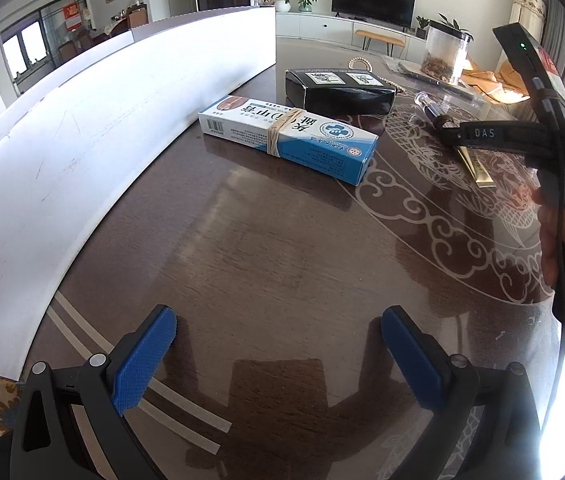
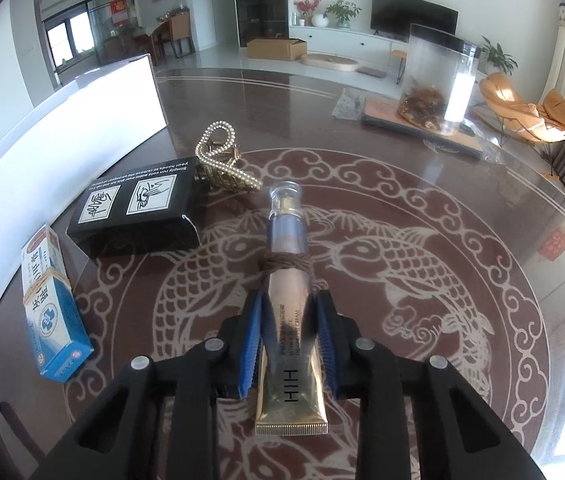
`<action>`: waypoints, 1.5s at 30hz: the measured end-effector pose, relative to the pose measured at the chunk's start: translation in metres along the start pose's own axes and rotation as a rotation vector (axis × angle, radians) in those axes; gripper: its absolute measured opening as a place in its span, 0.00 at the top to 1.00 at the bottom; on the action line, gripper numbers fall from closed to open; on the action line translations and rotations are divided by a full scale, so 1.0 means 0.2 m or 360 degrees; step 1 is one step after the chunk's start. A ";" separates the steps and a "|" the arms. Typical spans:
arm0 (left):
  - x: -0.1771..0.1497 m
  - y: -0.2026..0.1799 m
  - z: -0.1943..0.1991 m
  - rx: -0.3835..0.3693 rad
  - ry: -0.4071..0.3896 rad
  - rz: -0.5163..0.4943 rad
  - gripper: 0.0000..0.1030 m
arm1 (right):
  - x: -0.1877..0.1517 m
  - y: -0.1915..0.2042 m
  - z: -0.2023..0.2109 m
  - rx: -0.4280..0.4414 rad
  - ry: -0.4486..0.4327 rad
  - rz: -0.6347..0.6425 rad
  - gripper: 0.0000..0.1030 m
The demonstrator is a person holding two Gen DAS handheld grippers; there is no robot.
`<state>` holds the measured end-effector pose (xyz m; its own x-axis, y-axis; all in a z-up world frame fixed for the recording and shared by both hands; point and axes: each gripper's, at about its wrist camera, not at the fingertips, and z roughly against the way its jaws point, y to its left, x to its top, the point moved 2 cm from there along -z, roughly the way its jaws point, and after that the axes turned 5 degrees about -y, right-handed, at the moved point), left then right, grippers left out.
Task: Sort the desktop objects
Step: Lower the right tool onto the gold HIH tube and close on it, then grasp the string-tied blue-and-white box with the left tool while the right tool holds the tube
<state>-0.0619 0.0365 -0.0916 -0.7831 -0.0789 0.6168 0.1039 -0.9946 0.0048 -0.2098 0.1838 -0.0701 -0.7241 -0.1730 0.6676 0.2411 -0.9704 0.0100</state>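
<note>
My right gripper (image 2: 288, 300) is shut on a gold cosmetic tube (image 2: 288, 320) with a clear cap and a brown band around its middle; the tube points away from me over the table. In the left wrist view the right gripper (image 1: 448, 132) and the tube (image 1: 476, 166) show at the right. My left gripper (image 1: 278, 324) is open and empty above the dark table. A blue and white medicine box (image 1: 288, 138) with a rubber band lies ahead of it, also at the left in the right wrist view (image 2: 52, 312). A black box (image 1: 340, 90) (image 2: 138, 212) lies beyond. A pearl bracelet (image 2: 222, 160) lies behind it.
A long white board (image 1: 82, 128) (image 2: 82, 120) stands on edge along the table's left side. A clear container (image 2: 438, 76) with brown contents stands on a flat pad at the far right. The table (image 2: 422, 280) has a glass top with a fish pattern.
</note>
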 end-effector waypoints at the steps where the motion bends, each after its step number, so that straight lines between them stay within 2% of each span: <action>1: 0.00 0.01 0.00 -0.0002 0.0001 0.0001 0.00 | -0.04 -0.02 0.04 -0.0001 -0.0005 0.0006 0.73; 8: 0.00 0.00 0.00 0.0000 -0.0001 0.0001 0.00 | -0.44 -0.14 0.39 -0.0060 -0.0030 0.0039 0.73; 13: 0.00 0.01 0.00 0.0003 -0.0003 0.0002 0.00 | -0.68 -0.20 0.61 -0.0120 -0.0061 -0.0032 0.71; 15: 0.00 0.01 0.00 0.0004 -0.0005 0.0002 0.00 | -0.71 -0.22 0.63 -0.0120 -0.0050 -0.0078 0.53; 16: -0.01 0.00 0.01 0.0004 -0.0005 0.0001 0.00 | -0.72 -0.23 0.63 -0.0112 -0.0036 -0.0102 0.29; 17: -0.01 0.00 0.01 0.0003 -0.0007 -0.0001 0.00 | -0.73 -0.23 0.63 -0.0099 -0.0021 -0.0118 0.17; 22: -0.02 0.00 0.02 0.0002 0.0008 -0.0001 0.00 | -0.74 -0.22 0.63 -0.0099 -0.0005 -0.0091 0.14; 25: 0.01 -0.03 0.01 -0.0015 0.0144 -0.0008 0.00 | -0.74 -0.20 0.62 -0.0097 0.0006 -0.0069 0.11; 27: 0.06 -0.07 -0.01 -0.0095 0.0208 0.0060 0.00 | -0.74 -0.20 0.62 -0.0089 0.0010 -0.0064 0.09; 28: 0.09 -0.08 -0.02 -0.0169 0.0221 0.0139 0.00 | -0.74 -0.20 0.62 -0.0084 0.0013 -0.0060 0.07; 29: 0.14 -0.09 -0.03 -0.0192 0.0229 0.0224 0.00 | -0.74 -0.19 0.62 -0.0076 0.0016 -0.0055 0.06; 33: 0.32 -0.06 -0.13 -0.0047 0.0227 0.0508 0.00 | -0.74 -0.18 0.62 -0.0046 0.0018 -0.0042 0.03; 36: 0.42 -0.05 -0.28 0.0038 0.0316 0.0645 0.00 | -0.75 -0.17 0.62 -0.0022 0.0015 -0.0032 0.03; 38: 0.49 -0.04 -0.33 0.0125 0.0293 0.0684 0.00 | -0.75 -0.17 0.62 -0.0002 0.0011 -0.0029 0.03; 40: 0.54 -0.04 -0.39 0.0195 0.0302 0.0673 0.00 | -0.74 -0.17 0.62 0.0017 0.0003 -0.0042 0.03; 42: 0.59 -0.05 -0.46 0.0285 0.0318 0.0576 0.00 | -0.74 -0.18 0.63 0.0034 -0.0007 -0.0065 0.03; 45: 0.65 -0.08 -0.51 0.0267 0.0281 0.0411 0.00 | -0.75 -0.20 0.63 0.0046 -0.0015 -0.0088 0.03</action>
<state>-0.2278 0.0361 -0.0927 -0.8102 -0.3515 0.4691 0.4002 -0.9164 0.0047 -0.0292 0.2690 -0.0758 -0.7307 -0.1177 0.6725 0.2197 -0.9732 0.0684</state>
